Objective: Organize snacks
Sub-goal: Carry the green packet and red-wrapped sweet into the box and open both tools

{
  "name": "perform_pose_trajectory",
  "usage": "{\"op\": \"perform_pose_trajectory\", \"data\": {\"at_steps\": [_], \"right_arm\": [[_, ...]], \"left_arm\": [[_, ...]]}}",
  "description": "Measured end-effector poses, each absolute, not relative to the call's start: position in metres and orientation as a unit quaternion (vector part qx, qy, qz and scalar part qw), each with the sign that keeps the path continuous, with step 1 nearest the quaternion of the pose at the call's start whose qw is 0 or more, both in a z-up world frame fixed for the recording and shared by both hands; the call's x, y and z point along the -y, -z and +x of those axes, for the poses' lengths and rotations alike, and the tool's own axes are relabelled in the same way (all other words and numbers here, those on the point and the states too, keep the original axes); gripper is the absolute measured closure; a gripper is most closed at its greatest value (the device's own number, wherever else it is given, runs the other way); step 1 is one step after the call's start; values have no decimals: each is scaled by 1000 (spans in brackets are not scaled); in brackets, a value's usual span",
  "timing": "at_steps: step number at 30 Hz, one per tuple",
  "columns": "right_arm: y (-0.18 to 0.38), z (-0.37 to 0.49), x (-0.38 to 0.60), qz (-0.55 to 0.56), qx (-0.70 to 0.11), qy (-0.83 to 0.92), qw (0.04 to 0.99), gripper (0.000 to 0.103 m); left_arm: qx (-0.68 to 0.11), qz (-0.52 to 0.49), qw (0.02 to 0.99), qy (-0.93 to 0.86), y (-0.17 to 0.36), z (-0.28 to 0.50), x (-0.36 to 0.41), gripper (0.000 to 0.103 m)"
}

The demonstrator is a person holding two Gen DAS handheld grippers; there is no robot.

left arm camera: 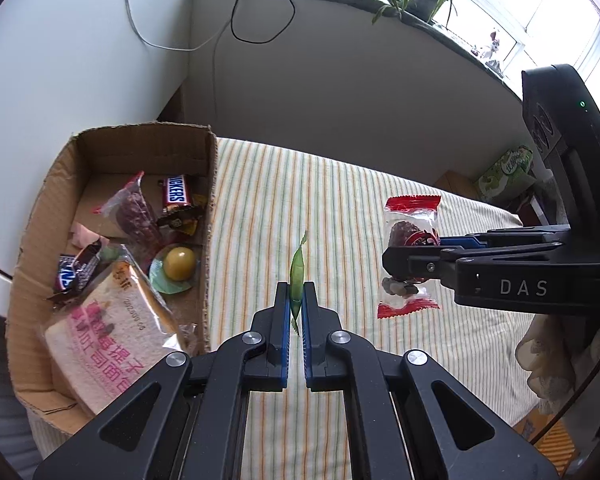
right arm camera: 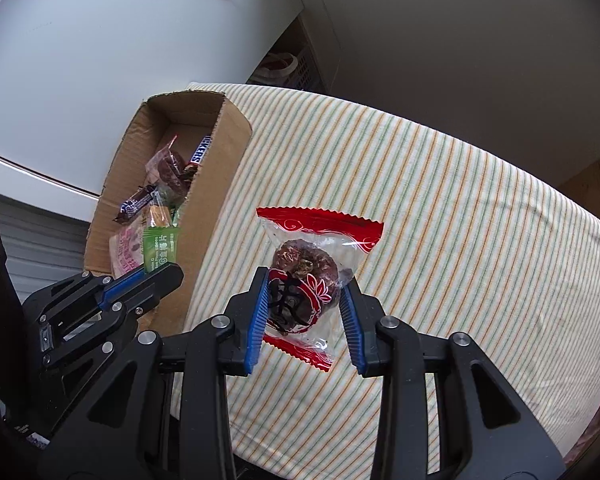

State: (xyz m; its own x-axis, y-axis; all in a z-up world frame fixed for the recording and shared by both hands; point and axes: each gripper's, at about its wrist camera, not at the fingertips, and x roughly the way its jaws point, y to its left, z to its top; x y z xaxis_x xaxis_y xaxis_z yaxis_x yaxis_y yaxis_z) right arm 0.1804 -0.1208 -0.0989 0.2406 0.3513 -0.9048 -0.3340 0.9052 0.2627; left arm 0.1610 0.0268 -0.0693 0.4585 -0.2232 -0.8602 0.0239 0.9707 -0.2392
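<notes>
Cardboard box [left arm camera: 112, 216] at worktop's left edge; left hand-held gripper [left arm camera: 297, 300], pinching green sachet [left arm camera: 297, 276], nearer than right hand-held gripper [right arm camera: 305, 300] clamping red-ended date packet [right arm camera: 312, 280].

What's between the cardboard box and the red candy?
In the left wrist view, the left tongs with a thin green packet, over bare striped cloth, between box and red candy.
</notes>
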Motion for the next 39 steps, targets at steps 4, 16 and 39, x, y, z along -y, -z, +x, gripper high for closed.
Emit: {"op": "perform_pose_trajectory", "data": {"at_steps": [4, 16, 39], "right_arm": [[94, 184, 98, -3, -572, -232, 787, 67], [74, 189, 22, -46, -560, -272, 781, 67], [82, 201, -31, -73, -562, -290, 771, 53]], "left_arm": [[-509, -104, 852, 60, 62, 161, -44, 99], [-498, -104, 861, 5, 55, 160, -106, 99], [-493, -102, 864, -22, 56, 169, -144, 95]]}}
